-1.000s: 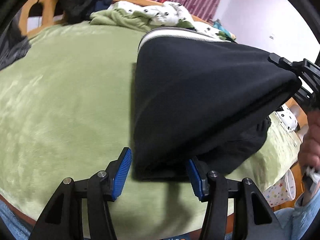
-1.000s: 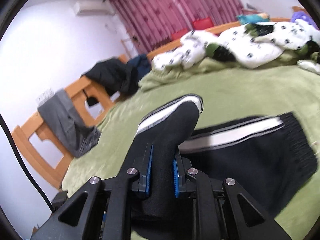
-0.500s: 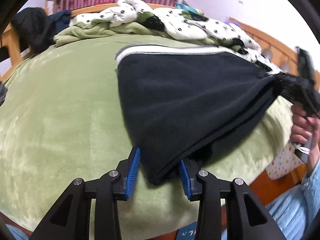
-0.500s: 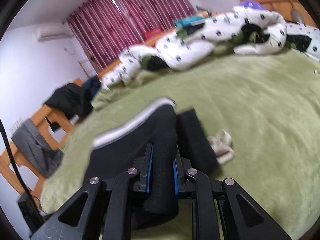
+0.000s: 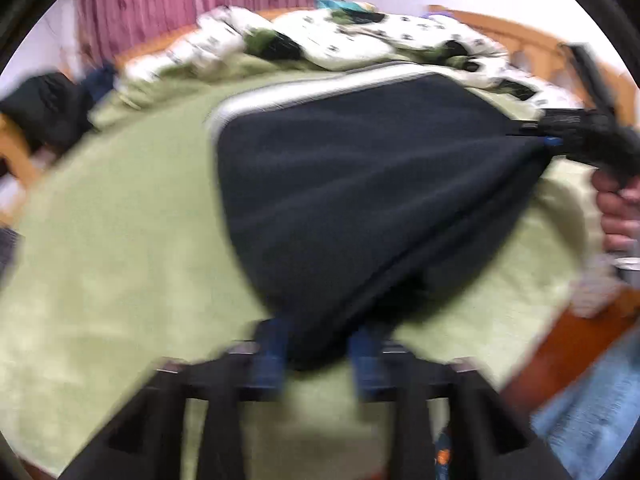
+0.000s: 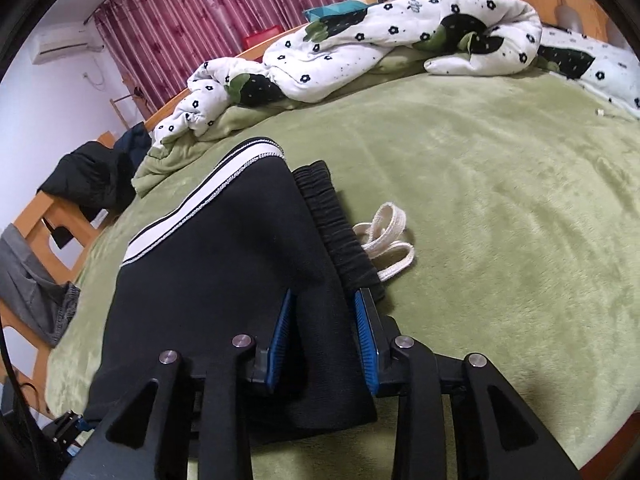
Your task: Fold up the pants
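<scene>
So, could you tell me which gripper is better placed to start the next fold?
Probably the right gripper: its jaws stand open around a corner of the pants, which lie flat on the blanket, beside the waistband. The left gripper is blurred, cloth inside it, grip unclear.

no text, label, brand, number or sign can be read in either view. the left wrist view is blurred by motion, so any print there is lost. the right wrist view is sharp, but shows only flower and stripe patterns on cloth, no letters or digits.
</scene>
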The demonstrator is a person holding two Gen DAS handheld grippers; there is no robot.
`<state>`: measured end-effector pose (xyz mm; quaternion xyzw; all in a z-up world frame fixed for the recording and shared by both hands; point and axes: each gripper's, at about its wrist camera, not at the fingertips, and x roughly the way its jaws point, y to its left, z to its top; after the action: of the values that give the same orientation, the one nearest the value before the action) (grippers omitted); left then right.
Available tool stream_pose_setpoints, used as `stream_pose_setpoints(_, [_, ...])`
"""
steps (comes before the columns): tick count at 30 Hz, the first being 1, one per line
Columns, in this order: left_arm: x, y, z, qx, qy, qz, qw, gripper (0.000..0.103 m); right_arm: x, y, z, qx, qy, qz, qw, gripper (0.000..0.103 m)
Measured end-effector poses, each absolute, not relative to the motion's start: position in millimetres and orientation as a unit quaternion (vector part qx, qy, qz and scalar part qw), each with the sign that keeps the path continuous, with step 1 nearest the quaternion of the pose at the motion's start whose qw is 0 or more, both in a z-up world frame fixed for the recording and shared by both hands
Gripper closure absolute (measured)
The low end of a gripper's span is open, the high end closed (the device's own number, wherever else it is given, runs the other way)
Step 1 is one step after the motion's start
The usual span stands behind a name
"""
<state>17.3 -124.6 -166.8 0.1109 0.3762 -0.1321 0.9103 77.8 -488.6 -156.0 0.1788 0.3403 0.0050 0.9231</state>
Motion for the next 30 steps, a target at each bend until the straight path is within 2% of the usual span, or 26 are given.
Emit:
stream_pose_setpoints(1, [16.7, -117.6, -161.5, 0.084, 0.365, -0.129, 0.918, 0.085, 74.7, -488.2, -153.6, 0.18, 0.336, 0.01, 0.924, 0.082])
stream_pose_setpoints(3, [16.4, -102.7, -158.4, 0.021, 0.368, -0.13, 0.921, 0.086, 70.1, -485.8, -151.4, 0.175, 0.329, 0.011, 0.928, 0.082])
stream_pose_setpoints(6, [18.9, -98.9, -173.9, 0.021, 0.404, -0.138, 0.904, 0.081, 76.8, -484.3, -164.2, 0.17, 0.36, 0.002, 0.917, 0.082])
stream_pose_setpoints(7, [16.4, -97.3, -174.1, 0.026, 0.406, -0.142, 0.902, 0.077, 75.8, -485.6, -163.9, 0.17, 0.36, 0.004, 0.917, 0.081])
stream_pose_setpoints(9, [11.2, -89.1, -166.7, 0.021, 0.42, -0.157, 0.894, 0.076, 71.6, -488.5, -154.6, 0.163, 0.361, -0.001, 0.918, 0.073])
stream_pose_setpoints(11, [4.9, -75.8, -154.3, -0.001, 0.423, -0.17, 0.89, 0.067, 70.9, -490.7, -143.5, 0.161, 0.347, -0.005, 0.924, 0.063])
stream_pose_setpoints(12, [1.7, -66.6, -146.1, -0.019, 0.417, -0.179, 0.891, 0.054, 77.4, -491.7, -135.4, 0.157, 0.338, -0.006, 0.928, 0.059])
stream_pose_setpoints(13, [0.4, -58.1, -137.6, -0.035, 0.406, -0.182, 0.895, 0.041, 86.6, -491.6, -131.3, 0.155, 0.34, -0.006, 0.927, 0.049])
stream_pose_setpoints(14, [-0.3, -53.2, -132.1, -0.046, 0.395, -0.184, 0.899, 0.038, 94.4, -491.2, -129.8, 0.152, 0.346, -0.003, 0.926, 0.043])
stream_pose_setpoints(18, [30.8, -48.6, -114.7, -0.057, 0.383, -0.173, 0.906, 0.037, 153.3, -486.8, -140.9, 0.143, 0.411, 0.036, 0.9, 0.043])
stream_pose_setpoints(22, [91.4, -48.3, -122.5, -0.089, 0.404, -0.184, 0.892, 0.037, 190.9, -486.0, -163.5, 0.137, 0.459, 0.071, 0.875, 0.032])
stream_pose_setpoints(26, [152.2, -61.0, -161.2, -0.124, 0.459, -0.208, 0.855, 0.039, 197.9, -502.3, -177.2, 0.185, 0.473, 0.124, 0.852, 0.034])
stream_pose_setpoints(29, [178.9, -57.9, -191.3, -0.195, 0.479, -0.234, 0.823, 0.041, 194.4, -504.9, -179.6, 0.183, 0.478, 0.158, 0.845, 0.038])
stream_pose_setpoints(30, [181.2, -57.6, -194.1, -0.212, 0.478, -0.243, 0.817, 0.046, 194.1, -505.1, -180.4, 0.181, 0.479, 0.162, 0.843, 0.039])
